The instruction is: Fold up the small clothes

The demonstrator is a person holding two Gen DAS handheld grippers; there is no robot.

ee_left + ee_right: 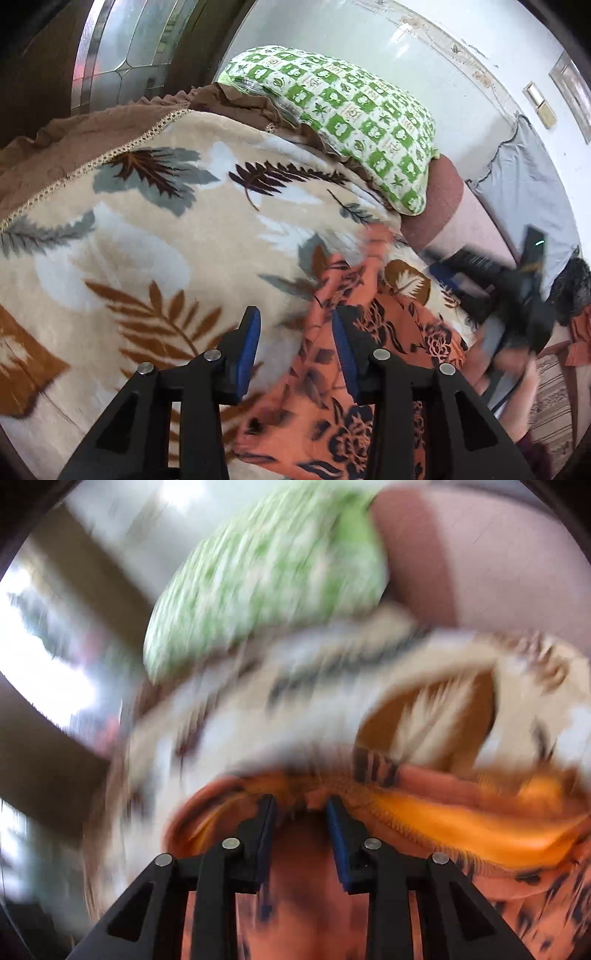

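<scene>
While the left gripper (pixel 295 325) hangs low over the bed with its two blue-padded fingers (pixel 249 354) spread apart and nothing between them, the leaf-patterned blanket (pixel 147 229) fills the view beneath it. The orange floral garment (pixel 325 398) lies crumpled on that blanket, mostly under and to the right of the gripper's right finger, its far edge blurred. It is a thin orange cloth printed with dark roses and leaves, rumpled into soft ridges. Beyond the blanket rests a green checked pillow (pixel 343 114). At the far right edge of the left wrist view the right gripper (pixel 517 291) shows as a dark, smeared shape beside the garment.

The right wrist view is heavily blurred. There the right gripper (pixel 301 805) points down into the garment (pixel 306 893), its blue pads parted with a gap between them. Whether cloth is caught between the tips cannot be told. A brighter orange fold (pixel 461 830) runs off to the right, with the blanket (pixel 295 716) and pillow (pixel 266 587) above.
</scene>
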